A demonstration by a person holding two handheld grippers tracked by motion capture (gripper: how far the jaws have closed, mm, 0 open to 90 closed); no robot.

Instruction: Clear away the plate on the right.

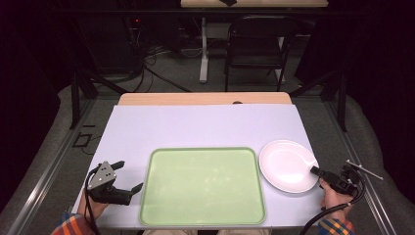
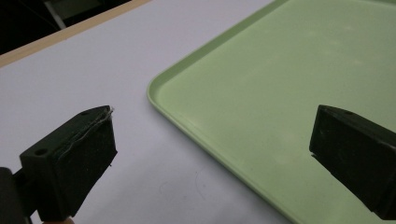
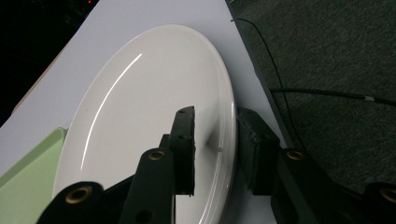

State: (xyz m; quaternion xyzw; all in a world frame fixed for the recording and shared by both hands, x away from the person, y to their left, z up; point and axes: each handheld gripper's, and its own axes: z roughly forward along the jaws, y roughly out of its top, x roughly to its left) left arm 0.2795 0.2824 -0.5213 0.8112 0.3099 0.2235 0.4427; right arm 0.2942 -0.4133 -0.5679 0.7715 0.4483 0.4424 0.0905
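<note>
Already at the rim, the right hand-held gripper (image 1: 315, 171) had one jaw over the white plate (image 1: 286, 164) and the other beneath its outer edge, the two straddling the lip; the right gripper view showed them close against the rim on either side, though whether they had fully clamped could not be told. The plate lay flat on the bench (image 1: 195, 128), just to the right of the green tray (image 1: 203, 186), its near-left edge almost meeting the tray's right rim without overlapping it. The tray itself carried nothing. To the tray's left, the left hand-held gripper (image 1: 128, 177) rested low over the bench with its jaws spread wide and nothing between them; in the left gripper view one jaw stood over the bare bench surface and the other above the tray's floor, the tray's rounded corner (image 2: 156, 88) lying between them. Judged from this layout, the job looked barely begun: the grasp on the plate was being set, the lift had not happened, and the plate sat outside the tray. What appeared left was to firm the pinch, raise the plate off the bench and carry it leftward onto the tray, with the left tool seemingly placed to steady that tray.
</note>
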